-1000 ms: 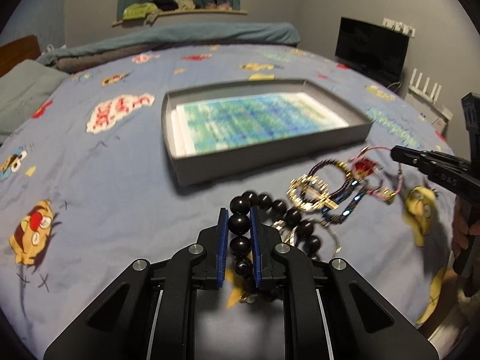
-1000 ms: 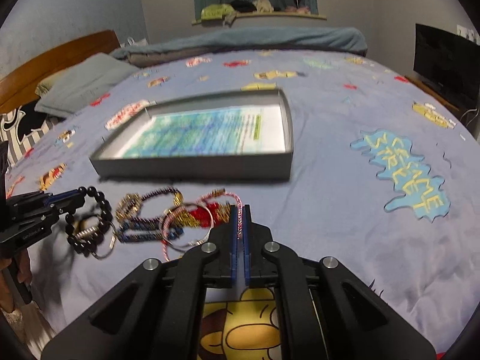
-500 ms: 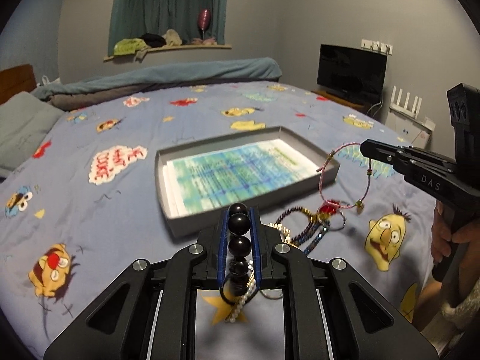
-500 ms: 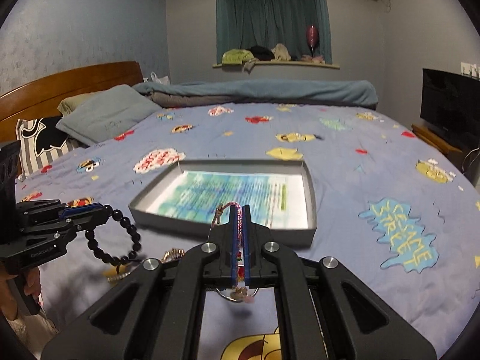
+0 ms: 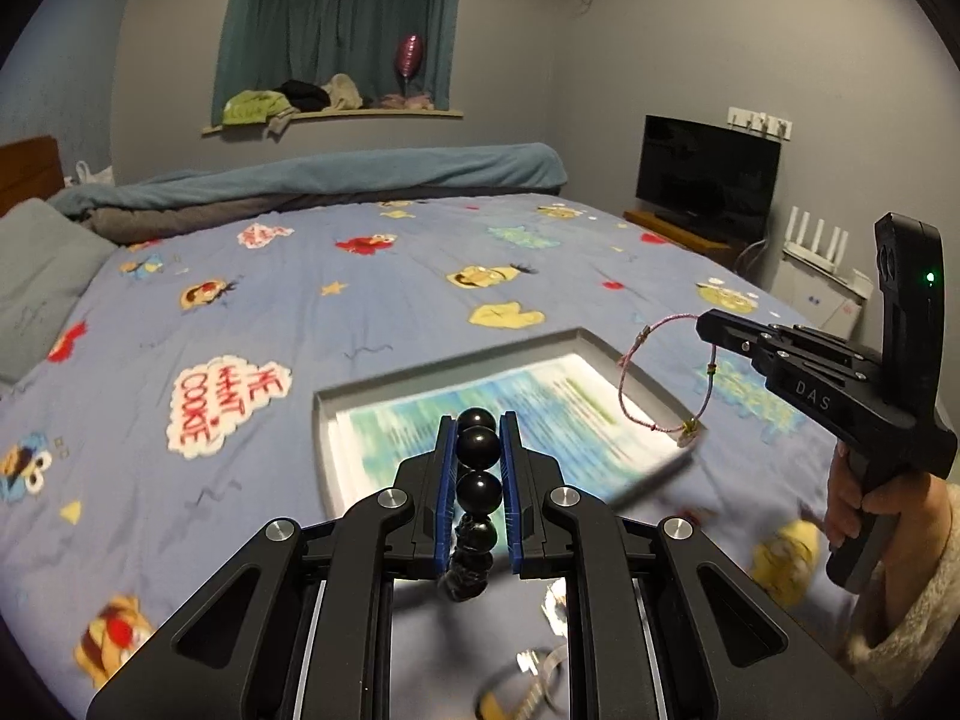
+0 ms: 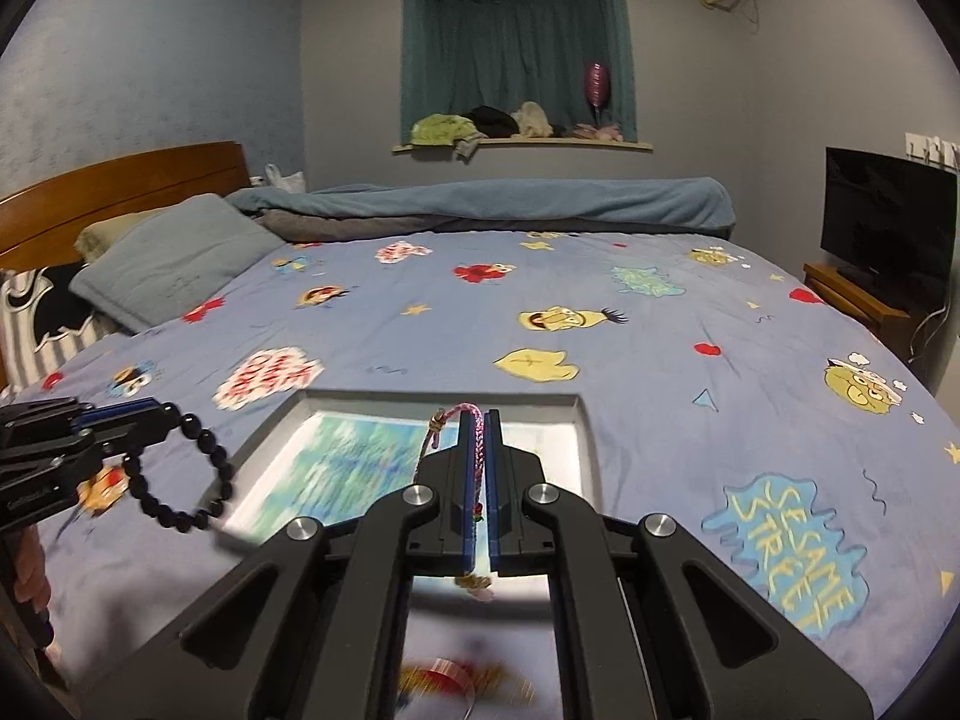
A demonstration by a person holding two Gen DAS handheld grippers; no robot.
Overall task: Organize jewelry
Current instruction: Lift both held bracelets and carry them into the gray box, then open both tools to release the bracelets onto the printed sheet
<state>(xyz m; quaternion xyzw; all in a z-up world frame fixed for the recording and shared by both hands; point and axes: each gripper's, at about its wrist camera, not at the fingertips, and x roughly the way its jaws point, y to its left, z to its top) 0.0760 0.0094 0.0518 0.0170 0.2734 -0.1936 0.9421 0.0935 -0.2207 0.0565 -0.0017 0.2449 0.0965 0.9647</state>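
Observation:
My left gripper [image 5: 478, 423] is shut on a black bead bracelet [image 5: 478, 487] and holds it in the air in front of the grey tray [image 5: 327, 420]. From the right wrist view the black bead bracelet [image 6: 180, 474] hangs as a loop from the left gripper [image 6: 162, 414]. My right gripper [image 6: 478, 420] is shut on a pink cord bracelet [image 6: 476, 450] above the tray's [image 6: 585, 450] near side. In the left wrist view the pink cord bracelet [image 5: 645, 384] dangles from the right gripper [image 5: 705, 321] over the tray's right corner.
The tray lies on a blue cartoon bedsheet [image 5: 240, 312] and holds a blue-green printed sheet [image 6: 336, 468]. More jewelry [image 5: 528, 684] lies blurred on the bed below my grippers; it also shows in the right wrist view [image 6: 456, 681]. A pillow [image 6: 168, 258] lies at the far left, a TV [image 5: 708, 180] at the right.
Both grippers have risen from the jewelry pile on the bed, each lifting its bracelet, and have moved forward toward the tray.

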